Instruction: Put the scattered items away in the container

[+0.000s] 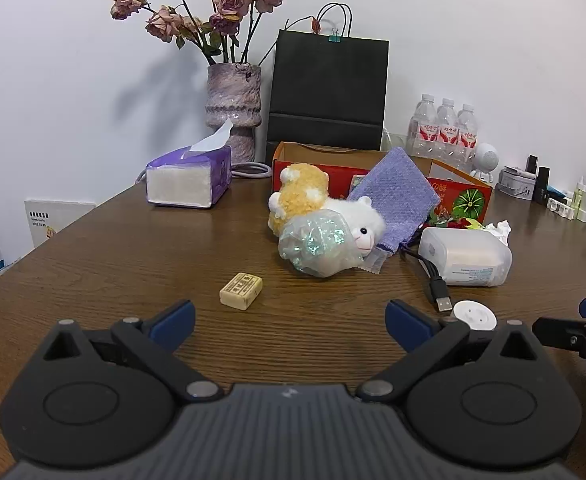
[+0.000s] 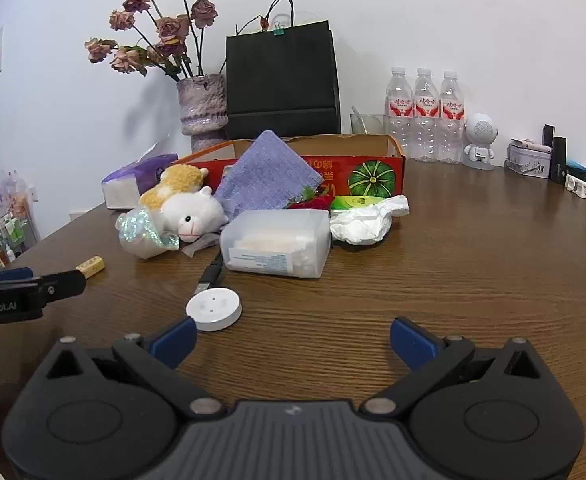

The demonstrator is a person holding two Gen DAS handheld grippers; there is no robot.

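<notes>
Closest to the left wrist camera, the left gripper is hanging over the brown table with its blue-padded jaws spread wide and nothing between them. Just ahead of it a small cream block is lying alone, and beyond that a plush toy is sprawling against a crinkly iridescent wrap. A purple cloth pouch is leaning on the front wall of the red cardboard box — propped against it, not inside as far as I can tell. To the right a translucent plastic tub is lying on its side, with a USB cable and a white round disc near it. Nearest in the right wrist view, the right gripper is likewise gaping and holding nothing, its left pad just beside the disc. Behind that the tub, a crumpled white tissue and the plush are all still sitting out on the wood in front of the box. By my reckoning the tidying is barely under way — every loose item I can see is waiting on the table, and whether anything is lying in the box already is hidden by its walls.
</notes>
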